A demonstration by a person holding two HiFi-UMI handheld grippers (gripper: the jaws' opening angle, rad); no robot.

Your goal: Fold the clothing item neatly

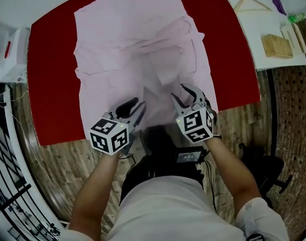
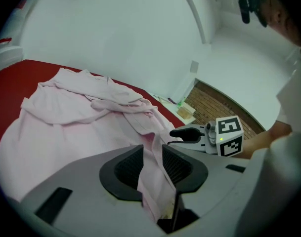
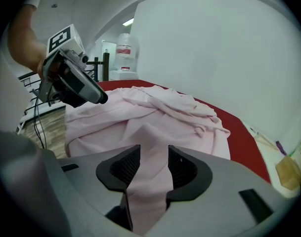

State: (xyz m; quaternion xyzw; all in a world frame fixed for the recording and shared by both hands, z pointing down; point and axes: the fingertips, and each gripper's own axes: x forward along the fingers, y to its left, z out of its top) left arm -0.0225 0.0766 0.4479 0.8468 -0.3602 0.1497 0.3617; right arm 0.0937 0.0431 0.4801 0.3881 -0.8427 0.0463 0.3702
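Person: pale-topped torso (image 1: 168, 205) close against the near edge of the red worktop (image 1: 52, 64), both forearms reaching over it.
Waist box: black unit (image 1: 190, 156) with a small light label; the print is too small to read.
Left hand-held gripper (image 1: 137, 104): narrow, its pads pinching a raised strip of the pink shirt (image 1: 137, 44) at the near edge, left of middle.
Right hand-held gripper (image 1: 180, 92): closed on a thicker fold of the same end of the shirt, just beside the left one.
Marker cubes (image 1: 110, 134): black-and-white square patterns only, no letters.
Pink shirt: spread down the middle of the worktop from far edge to near edge, creased, with folds lying across its right half.
Side table (image 1: 256, 26): white, off the worktop's far right corner, carrying a wooden hanger (image 1: 250, 3), a wooden block (image 1: 277, 46) and a purple item (image 1: 278, 5).
Bottle (image 3: 124, 53): clear with a red-banded label, off the worktop's left edge; wording unreadable.
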